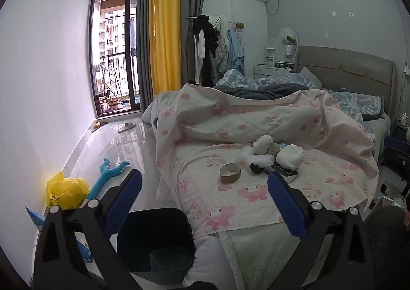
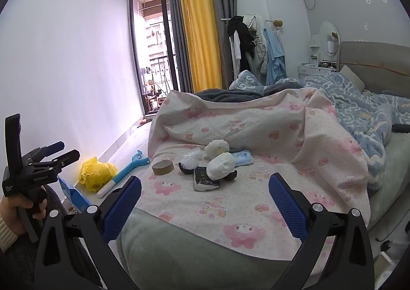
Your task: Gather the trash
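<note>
Bedroom: a bed with a pink-patterned cover (image 2: 256, 213), white wall to the left. The left gripper (image 1: 205, 187) has its jaws fully apart and empty, above a dark bin (image 1: 156, 236) on the floor beside the bed. The right gripper (image 2: 205, 192) is likewise spread, holding nothing. Ahead on the cover lies the trash (image 2: 217, 162): crumpled white wads, a tape roll core (image 2: 163, 167), a dark wrapper (image 2: 205, 178).

Both wrist views look slightly downward along the bed (image 1: 256, 200), sharing its littered pink sheet (image 2: 256, 203).
</note>
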Motion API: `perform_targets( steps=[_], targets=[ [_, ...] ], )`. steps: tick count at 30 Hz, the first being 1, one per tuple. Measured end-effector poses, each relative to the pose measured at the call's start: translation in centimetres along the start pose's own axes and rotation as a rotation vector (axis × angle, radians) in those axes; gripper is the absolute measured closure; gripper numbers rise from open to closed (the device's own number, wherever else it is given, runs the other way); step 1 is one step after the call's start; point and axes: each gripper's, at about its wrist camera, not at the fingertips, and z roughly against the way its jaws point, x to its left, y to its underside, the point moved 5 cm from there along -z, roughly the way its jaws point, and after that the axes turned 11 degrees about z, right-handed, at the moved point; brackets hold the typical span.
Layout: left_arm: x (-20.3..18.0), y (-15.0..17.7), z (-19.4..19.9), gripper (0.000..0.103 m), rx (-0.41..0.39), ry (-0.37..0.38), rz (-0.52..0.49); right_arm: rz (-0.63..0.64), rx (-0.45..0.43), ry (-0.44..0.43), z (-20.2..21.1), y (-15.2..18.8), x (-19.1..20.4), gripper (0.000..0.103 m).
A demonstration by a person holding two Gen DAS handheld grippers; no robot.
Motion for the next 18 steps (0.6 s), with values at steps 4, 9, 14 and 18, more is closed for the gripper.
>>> perform_targets(
  steps=[4, 9, 14, 18],
  targets=[
    [-0.01, -0.01, 0.01, 0.003, -0.001, 0.000, 0.000, 0.001, 0.001, 0.000, -0.02, 0.01, 0.00, 0.003],
    [-0.01, 0.01, 0.00, 0.003, -0.001, 0.001, 0.000, 0.001, 0.001, 0.000, -0.06, 0.03, 0.05, 0.003],
    [0.01, -0.01, 0.01, 0.003, -0.001, 0.001, 0.002, 0.005, 0.003, 0.000, -0.04, 0.03, 0.04, 0.003],
    [0.00, 0.00, -0.01, 0.003, -0.001, 0.001, 0.001, 0.004, 0.002, 0.000, -0.04, 0.03, 0.07, 0.003]
  ],
)
